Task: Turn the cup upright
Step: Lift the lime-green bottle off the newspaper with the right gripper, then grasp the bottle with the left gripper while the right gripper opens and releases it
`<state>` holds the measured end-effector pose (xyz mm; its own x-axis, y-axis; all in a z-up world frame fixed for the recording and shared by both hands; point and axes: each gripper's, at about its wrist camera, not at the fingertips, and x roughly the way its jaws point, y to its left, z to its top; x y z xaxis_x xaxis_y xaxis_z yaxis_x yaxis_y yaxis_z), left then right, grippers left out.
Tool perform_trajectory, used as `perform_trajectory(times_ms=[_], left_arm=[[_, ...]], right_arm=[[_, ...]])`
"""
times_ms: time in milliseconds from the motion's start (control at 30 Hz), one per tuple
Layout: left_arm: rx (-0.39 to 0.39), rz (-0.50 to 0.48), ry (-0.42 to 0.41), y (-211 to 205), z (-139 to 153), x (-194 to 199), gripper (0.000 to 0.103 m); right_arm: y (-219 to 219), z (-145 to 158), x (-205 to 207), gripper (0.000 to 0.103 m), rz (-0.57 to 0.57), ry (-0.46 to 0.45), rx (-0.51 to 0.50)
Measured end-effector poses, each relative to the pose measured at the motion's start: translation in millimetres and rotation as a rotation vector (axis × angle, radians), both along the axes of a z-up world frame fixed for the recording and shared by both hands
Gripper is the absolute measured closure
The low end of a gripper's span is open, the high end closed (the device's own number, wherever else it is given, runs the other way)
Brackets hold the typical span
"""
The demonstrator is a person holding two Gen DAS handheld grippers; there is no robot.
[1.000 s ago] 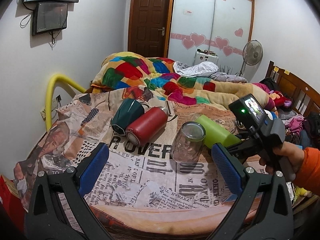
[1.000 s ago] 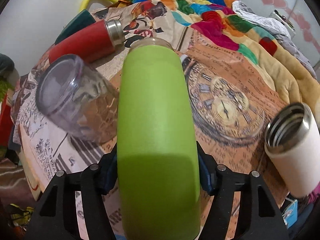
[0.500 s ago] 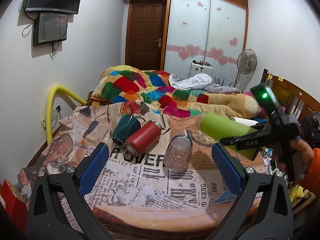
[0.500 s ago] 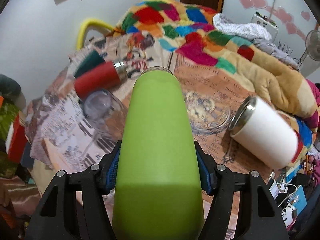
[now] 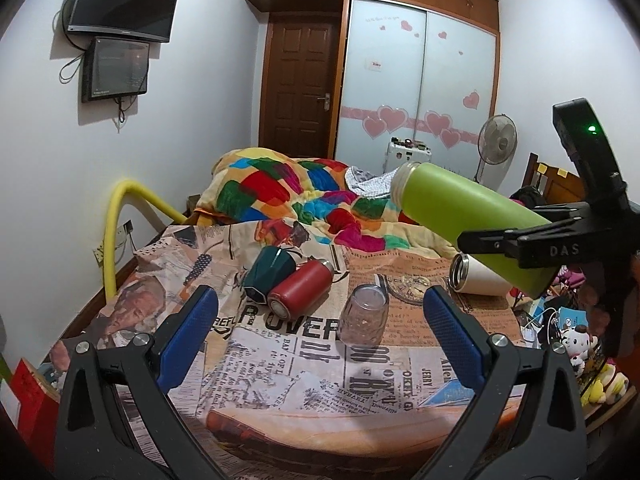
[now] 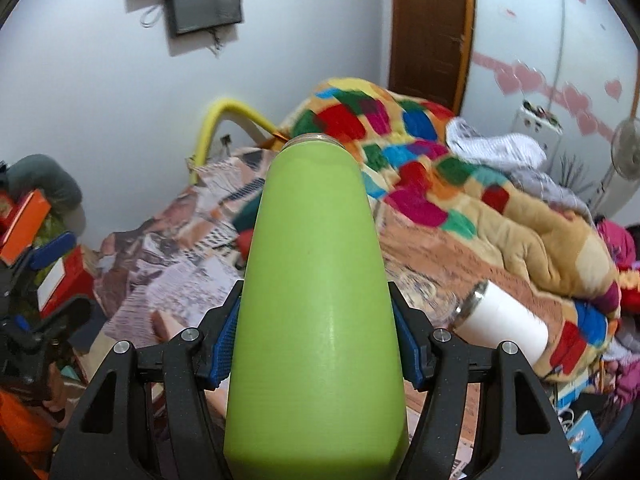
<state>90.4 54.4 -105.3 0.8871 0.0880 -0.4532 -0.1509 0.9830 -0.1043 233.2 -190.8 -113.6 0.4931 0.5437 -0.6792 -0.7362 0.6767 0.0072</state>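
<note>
Right, my right gripper (image 6: 316,344) has its jaws clamped on the green cup (image 6: 316,292) — held in the air, tilted mouth-up above the newspaper-print cloth (image 5: 280,364) — while my left gripper (image 5: 318,338) hangs wide open, empty.

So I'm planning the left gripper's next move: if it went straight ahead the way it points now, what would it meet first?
Probably the clear glass cup, lying on the newspaper-print cloth between the open left gripper fingers' line, slightly right of centre. Depth is uncertain.
</note>
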Motion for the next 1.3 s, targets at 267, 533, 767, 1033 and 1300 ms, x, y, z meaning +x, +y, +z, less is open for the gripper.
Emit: perform_trajectory(times_ms=[267,533,767,1033,1300], left_arm=[[-0.011,0.043,0.019,13,-4,-5,0.0],[-0.033,0.094,0.082,31,-25,2,0.0],[-0.044,0.113,0.146,41,-48,9,0.0],[-0.042,0.111,0.194,42,-68,19,0.0],[-0.051,0.11,0.238,42,-82,25,0.0]], right_arm=[[36,-35,-14,0.041,0.126,0.051,-0.01],[76,-120,-3,0.041,0.168,0.156,-0.122],[85,-160,-9,0.041,0.176,0.15,-0.207],[83,-178,-10,0.041,0.181,0.154,-0.229],[84,-184,-6,0.041,0.19,0.179,-0.238]])
